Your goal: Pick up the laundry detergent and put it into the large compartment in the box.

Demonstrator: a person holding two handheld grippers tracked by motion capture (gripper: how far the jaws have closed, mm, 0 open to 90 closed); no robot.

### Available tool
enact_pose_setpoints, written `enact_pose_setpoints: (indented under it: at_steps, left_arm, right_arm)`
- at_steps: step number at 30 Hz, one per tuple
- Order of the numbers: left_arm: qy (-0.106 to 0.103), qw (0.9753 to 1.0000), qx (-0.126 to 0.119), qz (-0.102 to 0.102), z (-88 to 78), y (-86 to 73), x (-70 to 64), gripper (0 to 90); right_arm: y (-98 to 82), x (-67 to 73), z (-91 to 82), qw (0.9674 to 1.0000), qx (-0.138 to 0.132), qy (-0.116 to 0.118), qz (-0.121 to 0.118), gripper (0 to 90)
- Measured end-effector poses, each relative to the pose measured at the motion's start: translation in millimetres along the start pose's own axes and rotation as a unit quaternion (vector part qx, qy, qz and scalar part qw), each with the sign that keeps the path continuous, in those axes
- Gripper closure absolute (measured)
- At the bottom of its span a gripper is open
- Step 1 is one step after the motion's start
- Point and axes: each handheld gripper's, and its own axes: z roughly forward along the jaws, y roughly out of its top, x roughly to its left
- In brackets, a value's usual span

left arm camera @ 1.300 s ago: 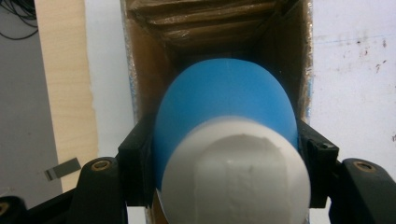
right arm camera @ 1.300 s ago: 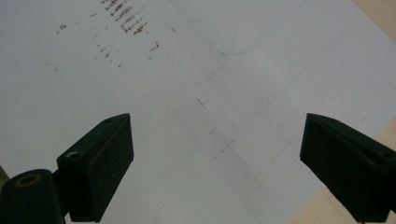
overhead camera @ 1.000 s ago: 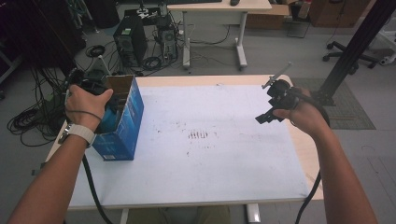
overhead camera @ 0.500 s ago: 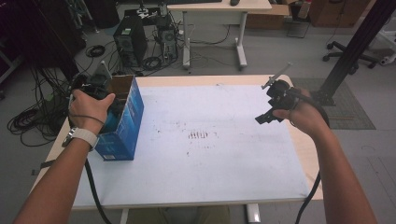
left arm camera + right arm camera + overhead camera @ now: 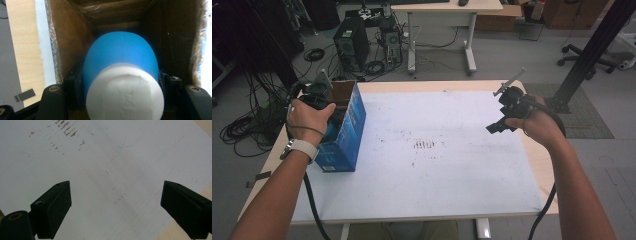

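A cardboard box with blue sides (image 5: 348, 134) stands open-topped at the table's left edge. My left gripper (image 5: 332, 114) reaches into its mouth from above. In the left gripper view its jaws (image 5: 121, 80) are shut on a blue rounded bottle (image 5: 120, 52) with a white cap (image 5: 125, 95). The brown inner walls of the box (image 5: 67, 45) surround the bottle. My right gripper (image 5: 498, 126) hovers over the right side of the table. Its jaws (image 5: 116, 195) stand wide apart, with nothing but the white tabletop (image 5: 100, 150) between them.
The table carries a white sheet (image 5: 437, 175) with dark scuff marks (image 5: 426, 145) at its middle. On the floor behind are computer towers (image 5: 349, 42), cables (image 5: 242, 130), a second desk (image 5: 447, 7), a black post (image 5: 587, 55) and an office chair base (image 5: 592, 50).
The left hand has shifted slightly at the box's opening, still gripping the bottle. The right hand and its gripper have stayed put.
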Motion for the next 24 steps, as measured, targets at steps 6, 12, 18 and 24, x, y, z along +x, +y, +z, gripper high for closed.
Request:
enact_pose_setpoints:
  at_steps: [6, 12, 18, 24]
  left_arm:
    - [-0.002, 1.0000, -0.001, 0.001, 1.8, 0.4, 1.3, 37.2]
    - [-0.003, 1.0000, -0.002, 0.007, 2.5, 1.3, 0.8, 37.0]
    - [-0.006, 1.0000, -0.004, 0.003, 2.8, 1.7, 2.6, 36.7]
    - [-0.008, 1.0000, -0.006, 0.002, 1.6, 1.8, 4.7, 35.5]
  right_arm:
    - [-0.6, -0.8, 0.9, 1.0000, -0.001, 0.001, 0.001, 9.8]
    - [-1.5, -0.5, 2.2, 1.0000, 0.001, 0.002, 0.000, 9.8]
    - [-2.6, -0.6, 2.3, 1.0000, 0.002, 0.002, 0.002, 9.8]
    - [-4.0, -0.1, 2.7, 1.0000, 0.002, 0.002, 0.005, 9.8]
